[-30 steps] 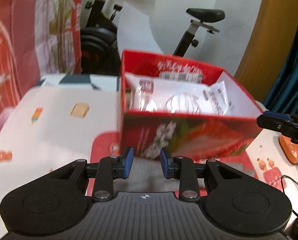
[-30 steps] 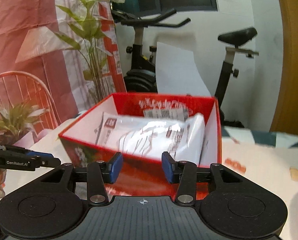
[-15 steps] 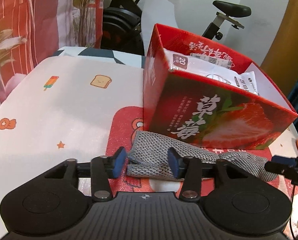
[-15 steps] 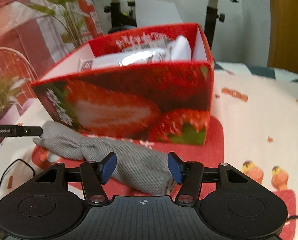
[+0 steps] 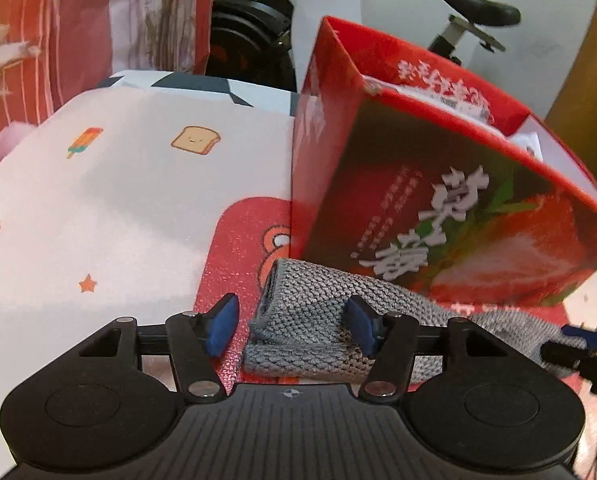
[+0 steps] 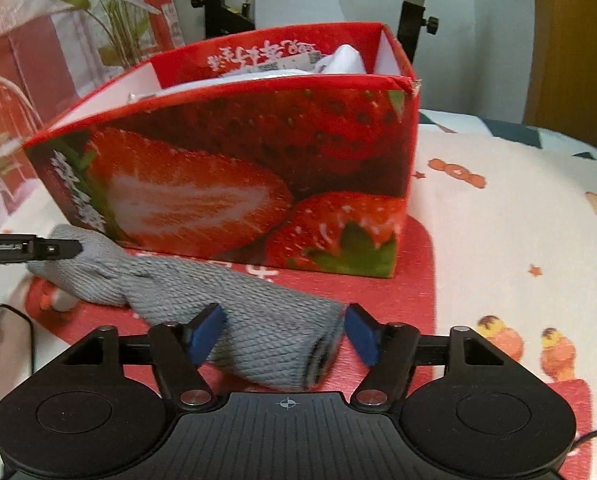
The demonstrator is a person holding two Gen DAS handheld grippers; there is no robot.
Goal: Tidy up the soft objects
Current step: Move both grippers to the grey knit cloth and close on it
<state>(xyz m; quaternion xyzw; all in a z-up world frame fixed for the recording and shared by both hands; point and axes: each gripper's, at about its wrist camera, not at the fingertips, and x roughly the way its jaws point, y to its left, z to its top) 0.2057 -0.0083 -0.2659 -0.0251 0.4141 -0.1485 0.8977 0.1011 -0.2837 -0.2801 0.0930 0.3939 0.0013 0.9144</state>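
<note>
A grey knitted cloth roll (image 5: 314,316) lies on a red mat (image 5: 242,240) in front of a red strawberry-printed box (image 5: 438,208). My left gripper (image 5: 292,326) is open, its blue pads on either side of the cloth's left end. In the right wrist view the cloth (image 6: 258,316) stretches left to right before the box (image 6: 238,168). My right gripper (image 6: 284,334) is open around the cloth's right end. White plastic packets (image 6: 338,60) lie inside the box. The left gripper's tip (image 6: 50,248) shows at the cloth's far end.
The table wears a white cloth with cartoon prints (image 5: 98,184). An exercise bike (image 5: 474,20) and a plant (image 6: 114,12) stand behind the table. A black cable (image 6: 14,320) lies at the left edge.
Both grippers have come down and closer from box height to the grey cloth and opened wider. Each now straddles one end of the cloth.
</note>
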